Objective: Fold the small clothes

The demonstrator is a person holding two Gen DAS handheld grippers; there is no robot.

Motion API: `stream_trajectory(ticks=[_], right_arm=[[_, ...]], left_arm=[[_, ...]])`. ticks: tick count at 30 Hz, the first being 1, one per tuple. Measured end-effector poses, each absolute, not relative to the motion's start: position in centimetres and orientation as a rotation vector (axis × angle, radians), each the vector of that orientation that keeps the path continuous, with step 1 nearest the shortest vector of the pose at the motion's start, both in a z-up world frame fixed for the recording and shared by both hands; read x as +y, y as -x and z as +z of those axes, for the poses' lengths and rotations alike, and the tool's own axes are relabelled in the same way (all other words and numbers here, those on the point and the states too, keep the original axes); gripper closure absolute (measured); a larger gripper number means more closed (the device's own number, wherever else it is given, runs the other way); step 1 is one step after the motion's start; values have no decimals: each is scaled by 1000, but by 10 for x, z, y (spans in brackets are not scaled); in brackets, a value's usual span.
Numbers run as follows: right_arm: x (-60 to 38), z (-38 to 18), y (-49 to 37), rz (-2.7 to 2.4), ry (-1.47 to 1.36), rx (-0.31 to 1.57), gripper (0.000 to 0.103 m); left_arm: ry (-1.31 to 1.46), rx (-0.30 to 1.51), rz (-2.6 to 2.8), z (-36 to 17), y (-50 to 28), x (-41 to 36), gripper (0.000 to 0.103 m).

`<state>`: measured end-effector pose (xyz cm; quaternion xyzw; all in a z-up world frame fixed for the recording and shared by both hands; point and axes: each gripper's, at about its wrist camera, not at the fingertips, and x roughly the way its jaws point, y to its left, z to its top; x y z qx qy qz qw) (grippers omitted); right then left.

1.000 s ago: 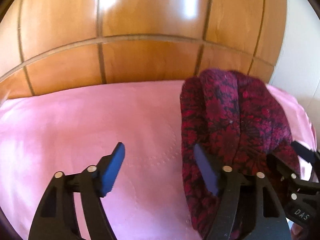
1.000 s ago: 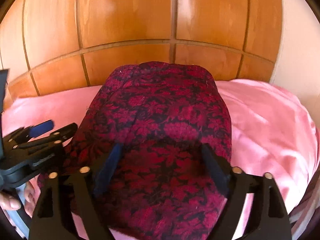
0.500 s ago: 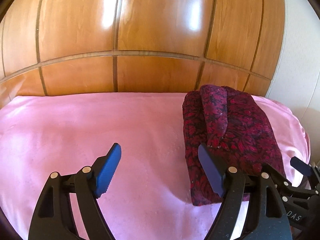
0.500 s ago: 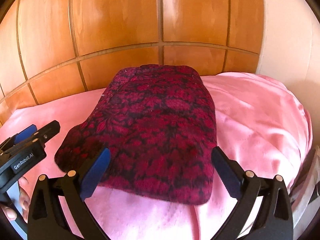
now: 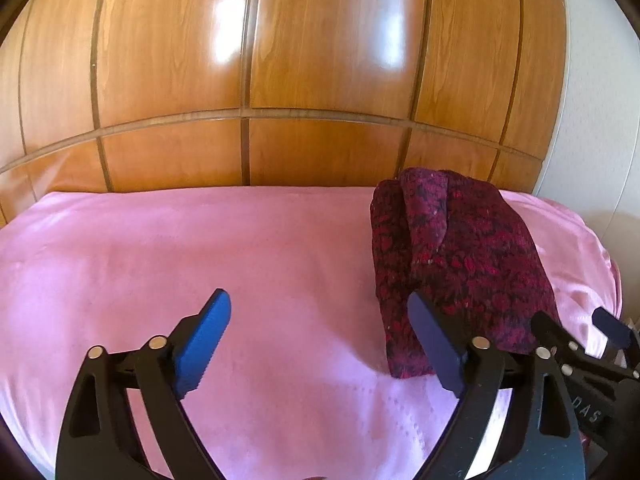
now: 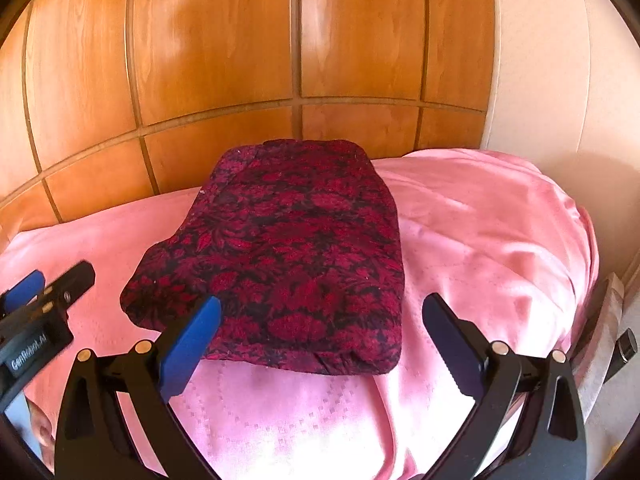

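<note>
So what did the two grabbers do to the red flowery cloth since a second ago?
Both pulled back toward the camera side and away from the folded dark red flowered cloth. The right gripper had its jaws around the cloth; now they stand wide and clear of it. The left gripper is opening, nothing between its jaws. The cloth stayed folded on the pink bedspread.

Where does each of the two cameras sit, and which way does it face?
Left wrist view: on the left gripper, facing the headboard over the pink sheet; its fingers are opening, nothing between.
Right wrist view: on the right gripper, facing the folded garment; open fingers show.
Shared: garment, sheet, headboard, each other's gripper.
</note>
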<state>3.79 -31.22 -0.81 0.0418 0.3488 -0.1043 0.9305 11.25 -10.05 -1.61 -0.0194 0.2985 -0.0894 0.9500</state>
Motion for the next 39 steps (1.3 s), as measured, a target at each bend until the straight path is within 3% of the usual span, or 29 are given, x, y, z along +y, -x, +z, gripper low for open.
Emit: stream_trajectory(ticks=[12, 39], right_arm=[[-302, -6, -31, -194, -105, 712, 2], [-300, -16, -32, -198, -124, 738, 2]], left_arm=[[42, 600, -135, -20, -96, -91, 4], [7, 596, -113, -21, -96, -94, 4]])
